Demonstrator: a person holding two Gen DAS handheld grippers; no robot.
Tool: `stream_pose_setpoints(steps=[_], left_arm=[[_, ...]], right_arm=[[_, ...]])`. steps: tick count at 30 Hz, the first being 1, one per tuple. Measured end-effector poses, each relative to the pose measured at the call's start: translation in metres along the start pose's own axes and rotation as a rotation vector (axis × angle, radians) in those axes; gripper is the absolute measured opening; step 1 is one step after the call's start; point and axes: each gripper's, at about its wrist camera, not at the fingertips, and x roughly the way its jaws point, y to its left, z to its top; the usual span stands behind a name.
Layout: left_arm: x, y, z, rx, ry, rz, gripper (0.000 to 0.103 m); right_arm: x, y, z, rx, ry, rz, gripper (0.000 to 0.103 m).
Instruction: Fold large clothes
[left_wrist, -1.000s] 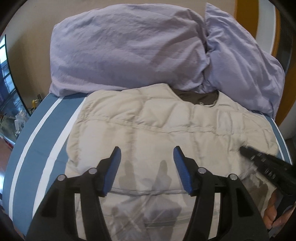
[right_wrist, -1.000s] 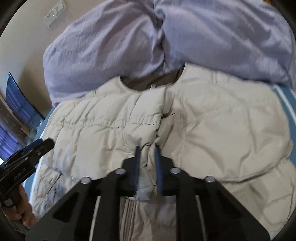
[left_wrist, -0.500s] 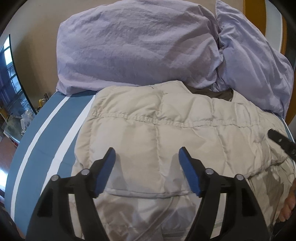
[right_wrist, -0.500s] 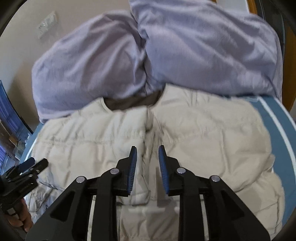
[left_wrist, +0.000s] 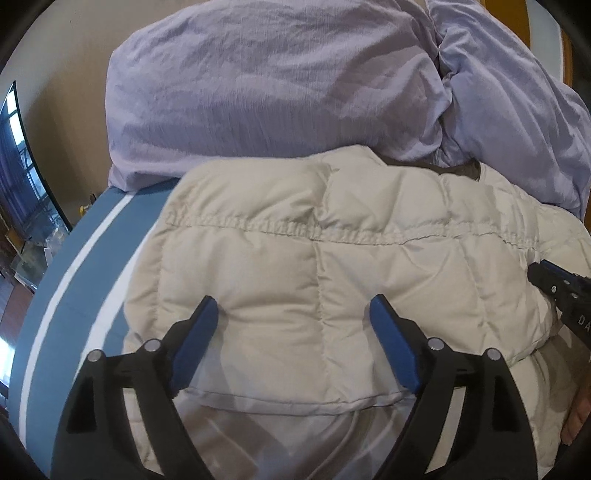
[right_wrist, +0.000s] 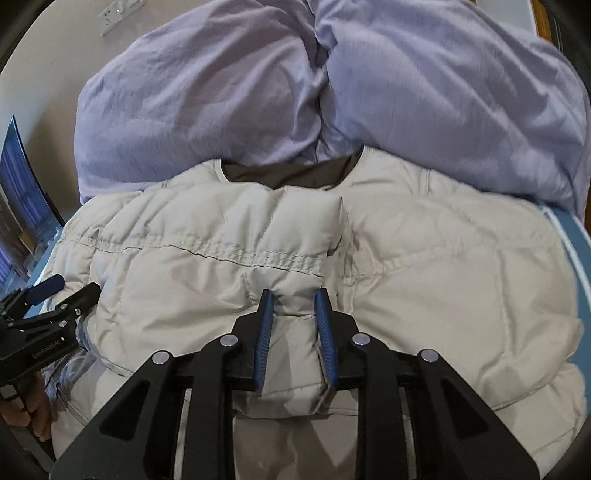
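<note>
The beige puffer jacket (right_wrist: 424, 280) lies spread on the bed (left_wrist: 88, 266), its collar up against the lilac pillows (left_wrist: 266, 88). One side panel is already folded in toward the middle, so you appear to be partway through the first lengthwise fold. Your right gripper (right_wrist: 293, 332) has its fingers nearly closed, pinching a puffy ridge of the folded panel's edge near the jacket's centre line. Your left gripper (left_wrist: 291, 343) hovers over the panel with its fingers spread wide, holding nothing. Next, you probably need to lay that pinched edge flat and release it, then take the opposite side and bring it across.
</note>
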Motion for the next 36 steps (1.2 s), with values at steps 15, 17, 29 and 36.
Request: stream_pose_setpoints(steps=[15, 17, 29, 36], left_arm=[[0.015, 0.0, -0.001, -0.009, 0.035, -0.012, 0.092], [0.015, 0.0, -0.001, -0.01, 0.037, -0.012, 0.093], [0.017, 0.0, 0.0, -0.012, 0.045, -0.014, 0.097], [0.017, 0.0, 0.001, -0.012, 0.046, -0.014, 0.098]], right_arm=[[0.009, -0.01, -0.007, 0.052, 0.009, 0.056, 0.028], [0.009, -0.011, -0.007, 0.056, 0.009, 0.062, 0.028], [0.009, -0.013, -0.007, 0.065, 0.008, 0.07, 0.029], [0.008, -0.013, -0.007, 0.069, 0.008, 0.074, 0.029]])
